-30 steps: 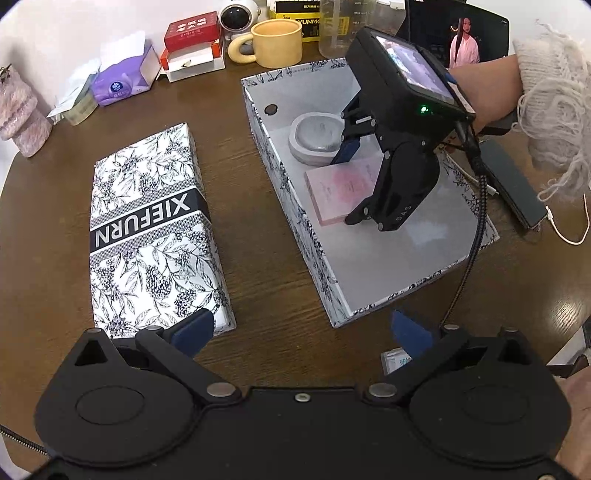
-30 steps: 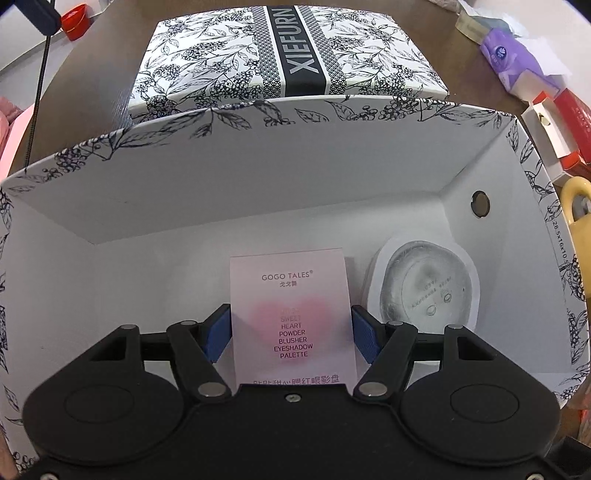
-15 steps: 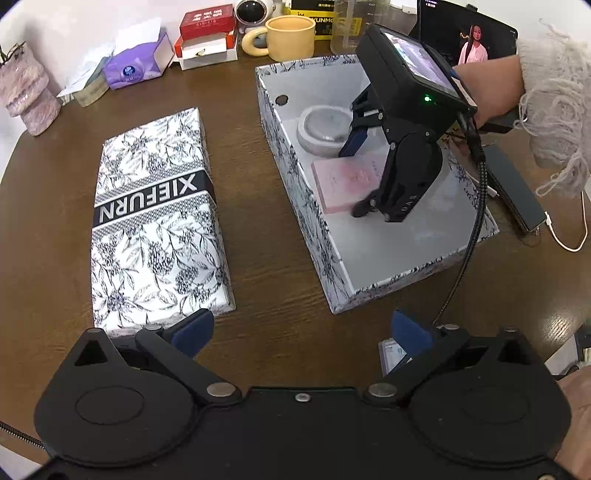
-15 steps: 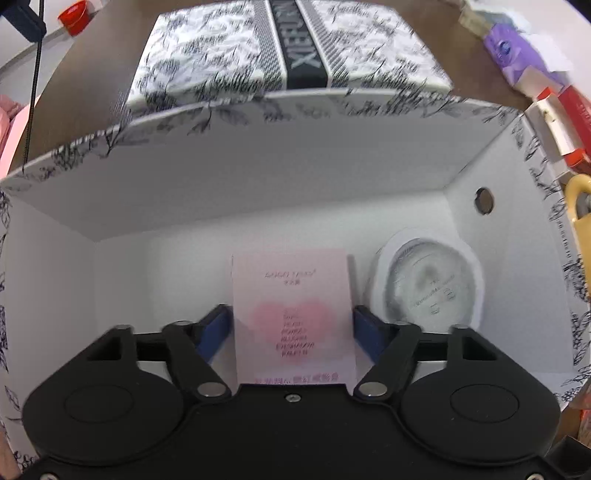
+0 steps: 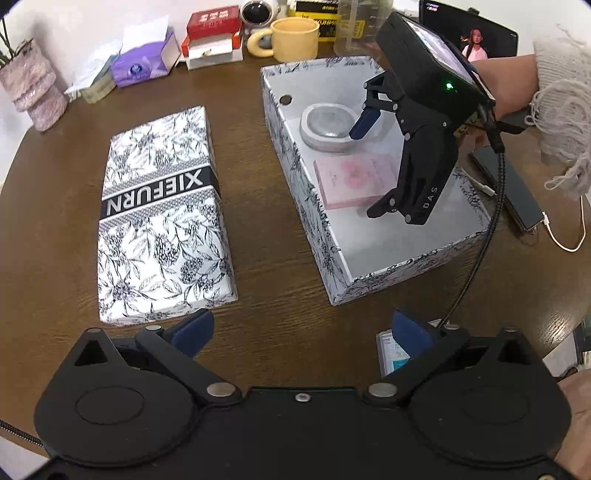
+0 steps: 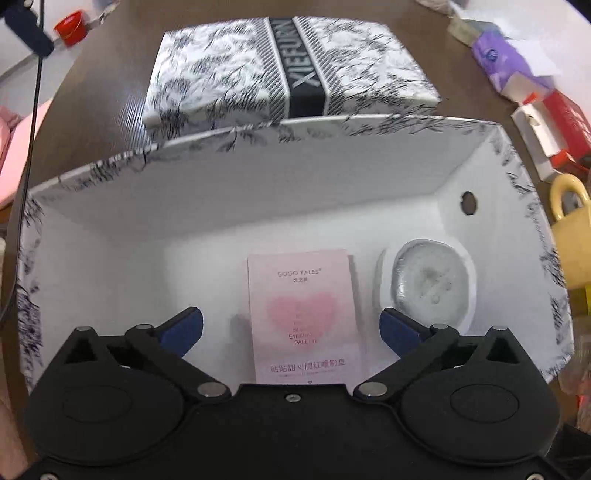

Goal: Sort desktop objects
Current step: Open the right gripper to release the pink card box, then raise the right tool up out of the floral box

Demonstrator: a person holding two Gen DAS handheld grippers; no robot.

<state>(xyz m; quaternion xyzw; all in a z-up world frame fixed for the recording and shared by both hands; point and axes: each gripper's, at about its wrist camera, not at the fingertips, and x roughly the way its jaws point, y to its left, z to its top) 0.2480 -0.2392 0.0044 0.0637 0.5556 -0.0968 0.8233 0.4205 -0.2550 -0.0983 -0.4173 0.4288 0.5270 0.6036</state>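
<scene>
My right gripper (image 6: 290, 328) is opening its jaws wide, and the blue pads sit apart from the pink box (image 6: 303, 314), one on each side, not touching it. So I hold nothing there now. The pink box lies flat on the floor of the big box (image 6: 258, 206), between my jaws, just beside a round grey dish (image 6: 430, 286). My left gripper (image 5: 301, 332) hangs over the table (image 5: 269, 221) with its jaws wide open too, and nothing is between them. A small card or packet (image 5: 393, 354) peeks out by its right pad; I cannot tell what it is. I think the pink box is light and stiff, like thin card with a makeup tray inside. It looks smooth, so it might slip a bit. If I had to lift it again, I would pinch it on its two long sides near the middle, not too hard, so the card does not dent. The dish looks heavier and hard, and it may break if dropped, so I would take it by its rim, across the middle. The lid (image 5: 162, 218) with flowers lies on the table well apart from the big box. It is wide and light, so I would grab it by a long edge. Far back are a yellow mug (image 5: 293, 38), tissues (image 5: 144, 62) and a red box (image 5: 212, 26).
</scene>
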